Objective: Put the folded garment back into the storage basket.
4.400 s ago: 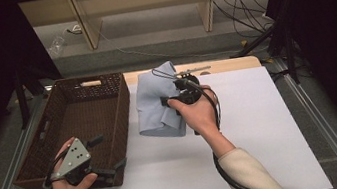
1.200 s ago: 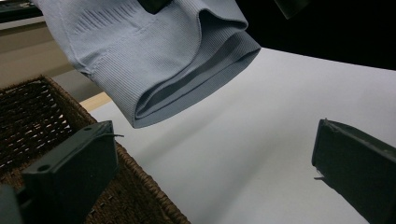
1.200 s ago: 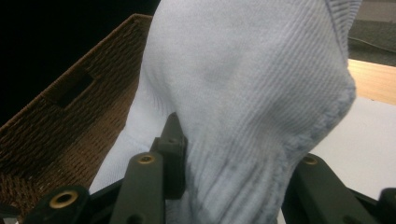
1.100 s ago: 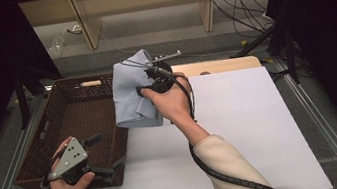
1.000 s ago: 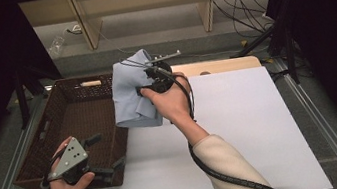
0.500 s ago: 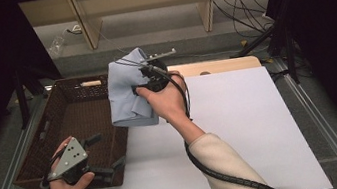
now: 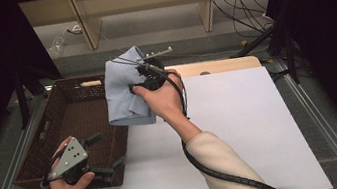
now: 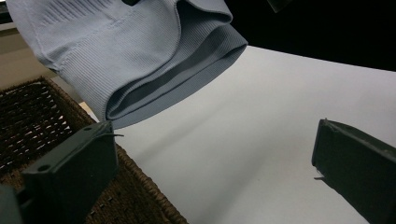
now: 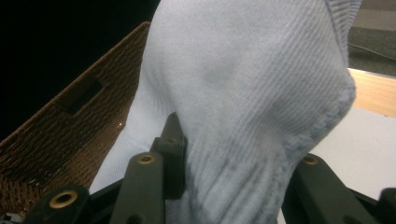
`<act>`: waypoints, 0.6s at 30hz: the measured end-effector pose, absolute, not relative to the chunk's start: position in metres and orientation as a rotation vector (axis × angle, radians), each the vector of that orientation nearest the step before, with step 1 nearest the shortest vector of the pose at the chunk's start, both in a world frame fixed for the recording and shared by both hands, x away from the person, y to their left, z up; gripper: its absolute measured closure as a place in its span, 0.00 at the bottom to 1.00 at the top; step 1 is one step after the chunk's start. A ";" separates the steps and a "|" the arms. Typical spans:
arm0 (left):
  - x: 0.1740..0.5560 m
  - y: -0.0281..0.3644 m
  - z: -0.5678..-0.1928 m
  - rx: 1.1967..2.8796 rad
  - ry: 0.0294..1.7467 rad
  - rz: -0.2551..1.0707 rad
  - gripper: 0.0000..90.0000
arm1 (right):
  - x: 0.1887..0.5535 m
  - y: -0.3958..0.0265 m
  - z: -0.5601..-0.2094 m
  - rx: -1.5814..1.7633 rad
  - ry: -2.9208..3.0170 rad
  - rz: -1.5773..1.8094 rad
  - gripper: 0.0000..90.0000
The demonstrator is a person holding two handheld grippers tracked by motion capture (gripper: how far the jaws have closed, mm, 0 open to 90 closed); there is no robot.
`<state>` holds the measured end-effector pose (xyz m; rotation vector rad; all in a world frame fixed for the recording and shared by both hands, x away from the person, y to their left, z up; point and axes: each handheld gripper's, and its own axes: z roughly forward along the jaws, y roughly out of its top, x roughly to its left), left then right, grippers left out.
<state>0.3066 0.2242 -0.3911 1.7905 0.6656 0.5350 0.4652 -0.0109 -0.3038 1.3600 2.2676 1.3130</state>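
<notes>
Table (image 7: 240,114) evenly lit from above; surroundings v. dark; soft shadows; cloth (image 9: 252,93) close-up slightly blurred.

My right gripper (image 7: 140,81) is raised over the table's far left part, jaws clamped on a fold of light blue cloth (image 7: 123,93), my right hand (image 7: 164,97) wrapped round its body, forearm reaching up from the near edge. My left gripper (image 7: 107,151) sits low by the near left corner, jaws spread wide, holding nothing.
</notes>
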 end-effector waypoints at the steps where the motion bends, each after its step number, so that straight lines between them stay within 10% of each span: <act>1: 0.307 0.224 -0.391 1.789 0.667 0.534 0.00 | 0.465 -0.010 -0.304 1.355 2.266 1.317 0.69; 18: 0.307 0.225 -0.391 1.785 0.668 0.535 0.00 | 0.466 0.001 -0.304 1.339 2.284 1.319 0.69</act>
